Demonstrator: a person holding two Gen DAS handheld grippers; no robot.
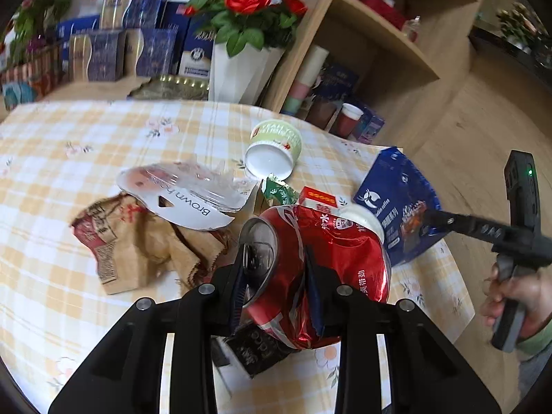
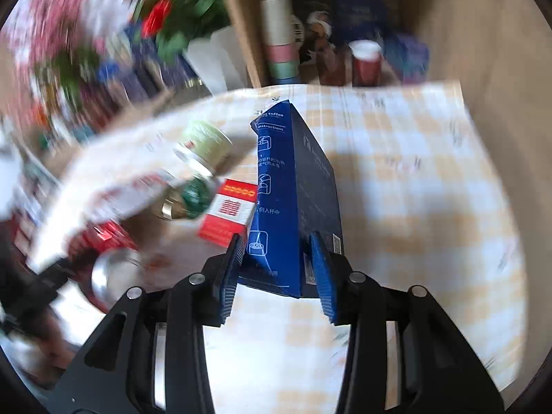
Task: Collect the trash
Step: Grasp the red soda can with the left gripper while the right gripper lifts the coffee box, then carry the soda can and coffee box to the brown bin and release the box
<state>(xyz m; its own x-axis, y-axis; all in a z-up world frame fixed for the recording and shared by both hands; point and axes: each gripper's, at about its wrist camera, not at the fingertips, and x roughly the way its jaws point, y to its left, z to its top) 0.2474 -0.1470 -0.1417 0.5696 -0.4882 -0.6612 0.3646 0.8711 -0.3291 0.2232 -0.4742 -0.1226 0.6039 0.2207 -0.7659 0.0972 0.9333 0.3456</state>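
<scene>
Indoors, above a checked tablecloth point(image 1: 86, 145), left gripper point(image 1: 276, 276) clamps crushed can point(image 1: 331, 258), right gripper point(image 2: 276, 265) blue box point(image 2: 293, 189).

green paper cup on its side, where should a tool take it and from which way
Pinch across the green paper cup mid-wall, coming from above. It lies tipped with its white base toward the camera, so the round sides are exposed, and the green wrapper crowds that base end.

Lighting: bright, even daylight; soft shadows under litter on the yellow-checked tablecloth point(image 1: 86, 145). Glare: highlights on the crushed red aluminium can point(image 1: 331, 258). Left wrist view: sharp. Right wrist view: heavy motion blur at left, blue cardboard coffee box point(image 2: 293, 200) crisp. Fisheye bending, dark corners.
</scene>
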